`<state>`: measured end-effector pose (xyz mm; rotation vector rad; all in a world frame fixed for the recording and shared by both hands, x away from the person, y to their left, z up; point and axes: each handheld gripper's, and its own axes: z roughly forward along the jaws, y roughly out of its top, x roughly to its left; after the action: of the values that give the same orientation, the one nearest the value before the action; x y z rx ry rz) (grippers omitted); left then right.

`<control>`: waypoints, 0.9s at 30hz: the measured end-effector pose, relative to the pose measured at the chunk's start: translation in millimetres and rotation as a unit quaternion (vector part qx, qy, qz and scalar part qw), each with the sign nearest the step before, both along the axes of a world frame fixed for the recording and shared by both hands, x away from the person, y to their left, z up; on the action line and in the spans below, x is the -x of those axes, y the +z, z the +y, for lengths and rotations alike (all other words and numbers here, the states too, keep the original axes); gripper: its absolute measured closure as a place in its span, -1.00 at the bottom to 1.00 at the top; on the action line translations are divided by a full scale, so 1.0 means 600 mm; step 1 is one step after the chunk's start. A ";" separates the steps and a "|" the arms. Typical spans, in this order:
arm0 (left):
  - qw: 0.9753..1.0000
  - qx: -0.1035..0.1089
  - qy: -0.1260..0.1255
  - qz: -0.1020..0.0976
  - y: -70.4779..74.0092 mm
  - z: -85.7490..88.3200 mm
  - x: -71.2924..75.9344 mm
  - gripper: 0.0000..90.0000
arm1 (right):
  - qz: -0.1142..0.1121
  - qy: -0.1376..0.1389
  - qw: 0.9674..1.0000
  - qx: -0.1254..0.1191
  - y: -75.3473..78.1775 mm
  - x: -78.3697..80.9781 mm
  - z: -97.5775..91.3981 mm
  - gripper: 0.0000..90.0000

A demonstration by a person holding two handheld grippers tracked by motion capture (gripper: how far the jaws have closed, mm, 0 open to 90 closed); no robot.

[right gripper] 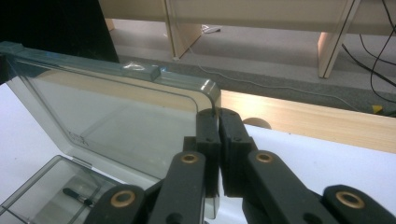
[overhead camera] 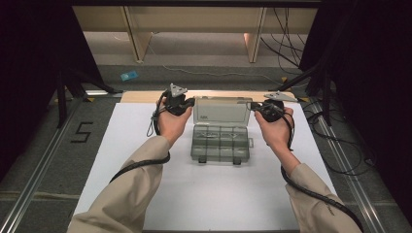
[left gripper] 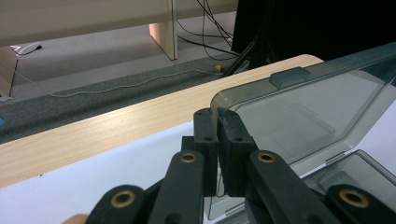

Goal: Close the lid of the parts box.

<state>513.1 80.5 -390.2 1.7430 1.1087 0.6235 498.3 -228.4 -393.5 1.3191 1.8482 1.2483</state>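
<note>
A smoky clear plastic compartment box (overhead camera: 221, 145) rests on the white sheet with its lid (overhead camera: 222, 111) standing raised behind the tray. My left gripper (overhead camera: 188, 103) is shut on the lid's upper left corner, my right gripper (overhead camera: 254, 105) on its upper right corner. In the left gripper view the jaws (left gripper: 217, 119) pinch the edge of the lid (left gripper: 299, 112). In the right gripper view the jaws (right gripper: 218, 116) pinch the lid (right gripper: 116, 112) at its rounded corner. A small dark part (right gripper: 77, 196) lies in one compartment of the tray (right gripper: 28, 196).
The white sheet (overhead camera: 214, 194) covers the table, whose wooden far edge (overhead camera: 145, 96) borders grey carpet. Cables (overhead camera: 291, 43) and wooden furniture legs (overhead camera: 255, 41) are on the floor beyond. A blue item (overhead camera: 129, 75) lies there too. Dark stands flank both sides.
</note>
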 end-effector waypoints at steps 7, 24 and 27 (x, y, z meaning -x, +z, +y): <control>1.000 -0.005 -0.003 -0.010 -0.003 0.001 0.010 0.92 | -0.008 0.001 1.000 0.006 -0.002 0.011 0.001 0.97; 0.999 -0.018 -0.012 -0.031 -0.009 0.003 0.035 0.92 | -0.016 0.003 1.000 0.014 -0.005 0.034 0.002 0.97; 0.999 -0.019 -0.014 -0.031 -0.009 0.004 0.038 0.91 | -0.019 0.002 1.000 0.014 -0.007 0.037 0.002 0.97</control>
<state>490.1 82.6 -395.7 1.7572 1.0331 0.6820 475.8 -227.2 -397.4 1.2692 1.8365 1.2366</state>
